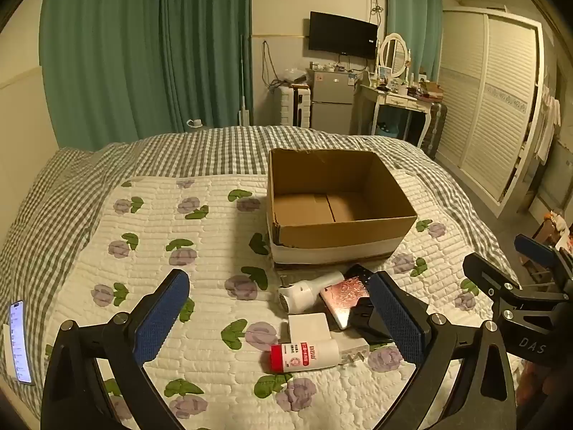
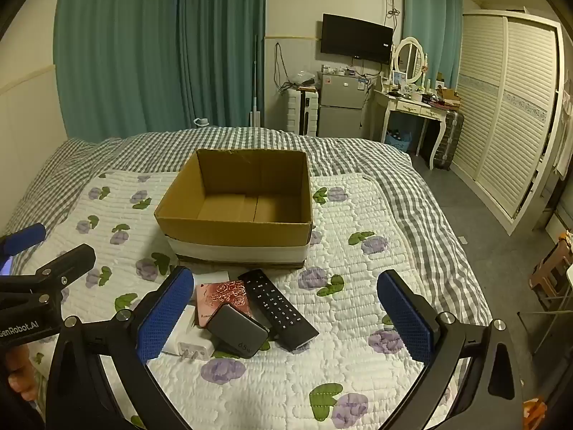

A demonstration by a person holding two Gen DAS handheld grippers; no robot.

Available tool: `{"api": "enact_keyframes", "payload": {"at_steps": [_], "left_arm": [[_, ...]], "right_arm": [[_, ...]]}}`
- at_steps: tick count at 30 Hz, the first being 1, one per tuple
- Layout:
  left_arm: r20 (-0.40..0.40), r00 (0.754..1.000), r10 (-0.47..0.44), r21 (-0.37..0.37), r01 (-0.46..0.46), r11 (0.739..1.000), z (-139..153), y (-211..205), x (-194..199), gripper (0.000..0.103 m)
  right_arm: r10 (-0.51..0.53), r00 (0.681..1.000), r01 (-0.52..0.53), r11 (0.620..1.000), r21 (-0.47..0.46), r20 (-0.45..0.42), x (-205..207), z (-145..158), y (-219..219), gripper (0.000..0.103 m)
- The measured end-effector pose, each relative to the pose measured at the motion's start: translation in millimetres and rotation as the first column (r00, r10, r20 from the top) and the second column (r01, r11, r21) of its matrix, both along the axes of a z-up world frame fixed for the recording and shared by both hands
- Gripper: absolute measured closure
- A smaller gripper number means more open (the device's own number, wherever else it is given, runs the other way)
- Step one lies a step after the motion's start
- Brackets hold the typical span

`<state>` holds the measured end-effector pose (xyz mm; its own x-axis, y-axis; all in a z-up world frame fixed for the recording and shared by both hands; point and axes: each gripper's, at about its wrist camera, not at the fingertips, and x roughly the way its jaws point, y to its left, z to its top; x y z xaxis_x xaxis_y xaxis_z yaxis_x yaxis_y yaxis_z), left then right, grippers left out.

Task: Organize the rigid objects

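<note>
Near side of the cardboard box (image 2: 236, 211), clutter sits on the bed: remote (image 2: 277, 310) lies between the right tongs (image 2: 286, 317), long axis near-right to far-left. Left tongs (image 1: 281, 326) and right both released, empty.

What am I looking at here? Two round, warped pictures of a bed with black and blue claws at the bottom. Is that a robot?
No robot arm here: a person holds a two-finger gripper in each hand, and each carries a wide-angle camera looking along its fingers. One picture comes from the left gripper, the other from the right gripper. Both are open and hold nothing. On the flowered quilt stands an empty cardboard box. In front of it lies a small pile: a black remote, a rose-patterned case, a grey charger, a white plug adapter and a red-capped bottle. A phone lies at the far left.
</note>
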<state>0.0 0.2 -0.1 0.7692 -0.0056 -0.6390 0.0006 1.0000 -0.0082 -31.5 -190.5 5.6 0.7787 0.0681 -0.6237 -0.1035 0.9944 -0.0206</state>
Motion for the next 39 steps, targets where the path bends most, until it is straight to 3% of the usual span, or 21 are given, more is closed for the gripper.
{"api": "enact_keyframes", "payload": {"at_steps": [5, 14, 39], "left_arm": [[-0.035, 0.999, -0.005, 0.008, 0.006, 1.0, -2.8, -1.3, 5.3, 0.001], [0.0, 1.0, 0.017, -0.011, -0.017, 1.0, 0.0, 2.7, -2.4, 0.001], [-0.002, 1.0, 0.017, -0.01, -0.017, 1.0, 0.9, 3.6, -2.0, 0.001]], "right_arm": [[0.0, 1.0, 0.0, 1.0, 0.006, 0.001, -1.1, 0.7, -1.0, 0.0], [0.0, 1.0, 0.0, 1.0, 0.003, 0.005, -0.8, -1.2, 3.4, 0.0], [0.004, 1.0, -0.004, 1.0, -0.002, 0.004, -6.2, 1.3, 6.3, 0.0]]}}
